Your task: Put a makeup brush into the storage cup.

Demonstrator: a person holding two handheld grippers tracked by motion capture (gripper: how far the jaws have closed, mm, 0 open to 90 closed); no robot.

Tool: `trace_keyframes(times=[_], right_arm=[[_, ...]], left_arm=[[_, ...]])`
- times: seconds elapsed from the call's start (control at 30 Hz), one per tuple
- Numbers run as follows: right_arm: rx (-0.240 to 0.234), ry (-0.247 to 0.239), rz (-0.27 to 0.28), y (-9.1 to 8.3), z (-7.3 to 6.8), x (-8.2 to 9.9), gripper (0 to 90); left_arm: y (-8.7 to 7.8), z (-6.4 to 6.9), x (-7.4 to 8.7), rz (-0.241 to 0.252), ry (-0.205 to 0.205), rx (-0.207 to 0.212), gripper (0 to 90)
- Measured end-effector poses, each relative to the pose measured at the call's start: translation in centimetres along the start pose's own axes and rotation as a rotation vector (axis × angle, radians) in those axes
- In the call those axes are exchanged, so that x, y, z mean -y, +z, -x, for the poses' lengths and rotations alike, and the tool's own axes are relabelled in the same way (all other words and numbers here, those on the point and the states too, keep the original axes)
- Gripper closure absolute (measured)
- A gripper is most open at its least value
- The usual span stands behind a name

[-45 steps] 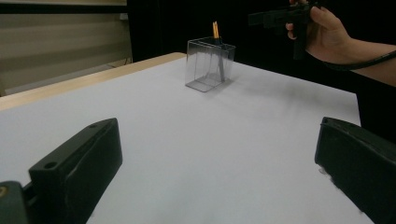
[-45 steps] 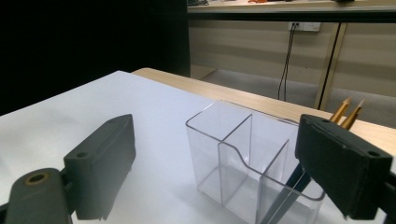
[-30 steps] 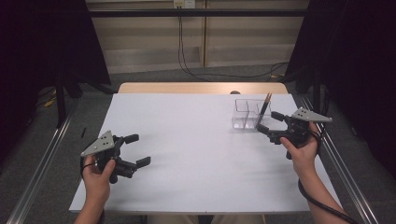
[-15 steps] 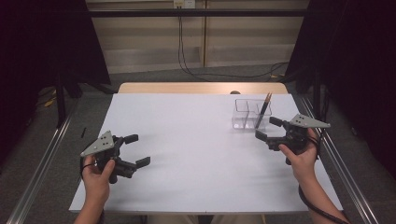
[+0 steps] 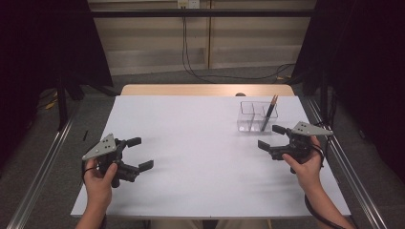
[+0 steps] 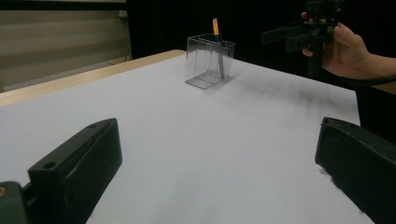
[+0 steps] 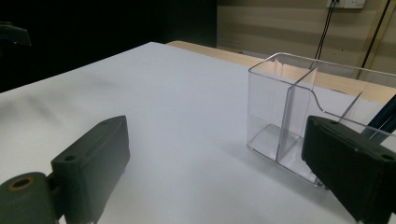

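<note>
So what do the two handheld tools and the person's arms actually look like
Both are black two-jaw tools: the left tool and the right tool each carry a grey three-cornered plate on top dotted with small holes. The jaws are blocky black pads with a round hole near the base. A dark cable trails from the right tool along the forearm. The forearms are bare, with no sleeves showing.

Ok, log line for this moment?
left gripper: open, empty | right gripper: open, beside clear plastic divided holder | dark orange-tipped pen: leaning in holder

Pencil (image 5: pixel 269 112) tilted in clear organizer (image 5: pixel 248 117)
</note>
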State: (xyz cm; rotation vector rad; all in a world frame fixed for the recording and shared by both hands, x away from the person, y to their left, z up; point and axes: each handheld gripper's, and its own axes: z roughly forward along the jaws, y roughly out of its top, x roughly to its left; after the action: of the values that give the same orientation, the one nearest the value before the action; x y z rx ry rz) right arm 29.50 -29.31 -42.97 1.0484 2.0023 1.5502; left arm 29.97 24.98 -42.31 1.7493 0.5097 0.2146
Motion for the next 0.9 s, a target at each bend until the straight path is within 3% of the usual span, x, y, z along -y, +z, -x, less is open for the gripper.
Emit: trace_keyframes(times=[0.9], right_arm=[[-0.030,-0.007,-0.019,-0.8,-1.1,0.9,6.9]], left_arm=[[0.3,-0.2,0.0,-0.004,-0.002,-0.001,0.5]])
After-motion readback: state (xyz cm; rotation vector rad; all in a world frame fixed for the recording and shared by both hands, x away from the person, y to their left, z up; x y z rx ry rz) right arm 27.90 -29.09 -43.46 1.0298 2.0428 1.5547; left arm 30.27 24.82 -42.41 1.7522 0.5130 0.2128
